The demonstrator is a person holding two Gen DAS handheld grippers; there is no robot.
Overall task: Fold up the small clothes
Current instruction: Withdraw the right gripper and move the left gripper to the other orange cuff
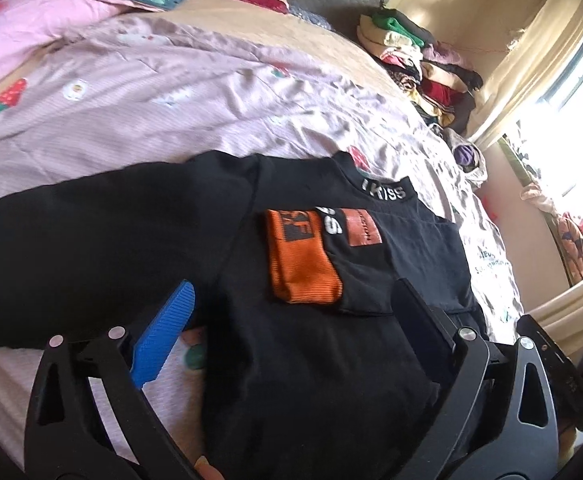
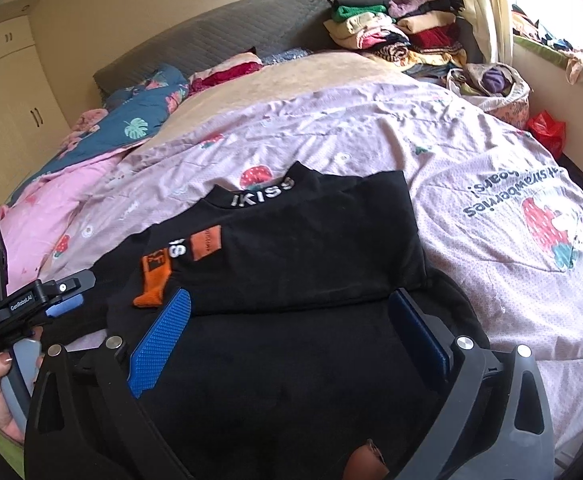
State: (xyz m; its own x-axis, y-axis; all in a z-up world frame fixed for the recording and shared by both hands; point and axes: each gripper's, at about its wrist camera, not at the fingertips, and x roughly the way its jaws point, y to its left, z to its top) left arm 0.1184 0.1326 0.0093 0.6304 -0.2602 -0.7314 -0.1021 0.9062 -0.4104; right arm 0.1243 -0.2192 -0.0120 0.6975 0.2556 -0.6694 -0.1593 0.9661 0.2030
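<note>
I see both my left claw (image 1: 291, 320) and right claw (image 2: 291, 320) spread wide over the black sweater (image 2: 291, 248), which lies on the pink bedsheet (image 2: 371, 136), one sleeve folded across its chest.

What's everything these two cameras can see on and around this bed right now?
Black top: one, black with orange patches, one sleeve folded over the chest, near side of bed.
Bedsheet: one, pale pink with strawberry print, under the top.
Quilt: one, dark blue floral, far left.
Clothes pile: one, mixed colours, far right corner.
Headboard: one, grey quilted.
Red bag: one, beside the bed, right.
Wardrobe: cream, left wall.
Left gripper: black with blue pads, open over the top.
Right gripper: same, open.
</note>
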